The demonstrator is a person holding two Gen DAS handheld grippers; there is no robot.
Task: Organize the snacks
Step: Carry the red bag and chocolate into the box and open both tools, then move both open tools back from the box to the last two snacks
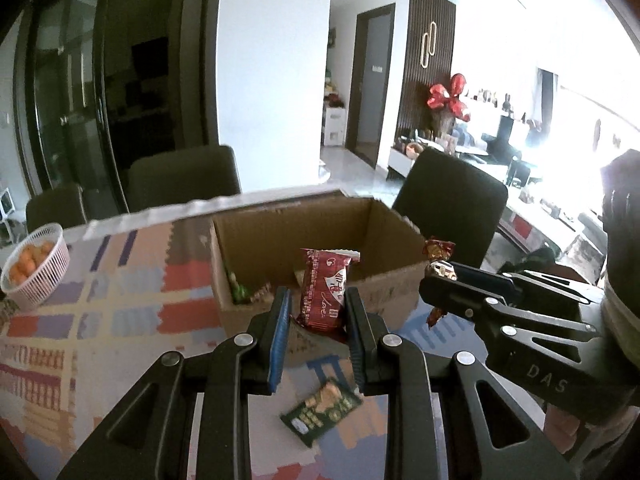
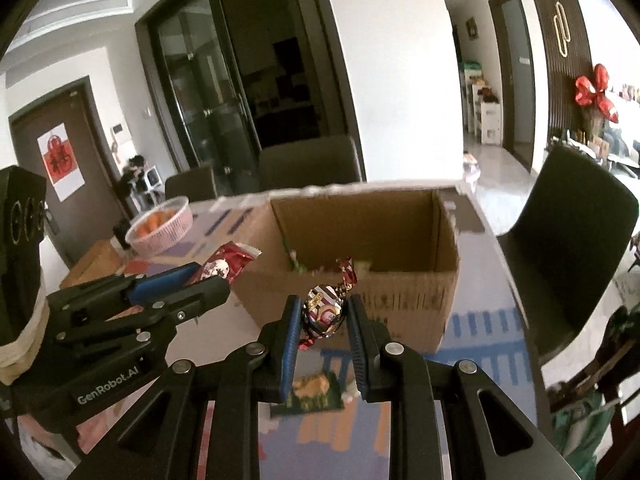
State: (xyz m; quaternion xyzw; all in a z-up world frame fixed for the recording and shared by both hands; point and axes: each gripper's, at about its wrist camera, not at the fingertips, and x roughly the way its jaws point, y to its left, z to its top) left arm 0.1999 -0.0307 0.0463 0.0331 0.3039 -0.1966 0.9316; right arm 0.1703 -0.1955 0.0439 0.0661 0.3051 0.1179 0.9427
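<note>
Covering the table, a patchwork-patterned mat (image 1: 120,320) is carrying an open cardboard box (image 1: 316,232) with a few snacks inside. Just in front of it, the left gripper (image 1: 316,320) is pinching a red snack packet (image 1: 326,292) between nearly closed jaws, and the right gripper (image 2: 322,320) is clamping a twist-wrapped candy (image 2: 324,308) likewise. Below both, 1 green snack packet (image 1: 322,410) is lying on the mat, while a pink basket (image 1: 38,268) is sitting far left.
</note>
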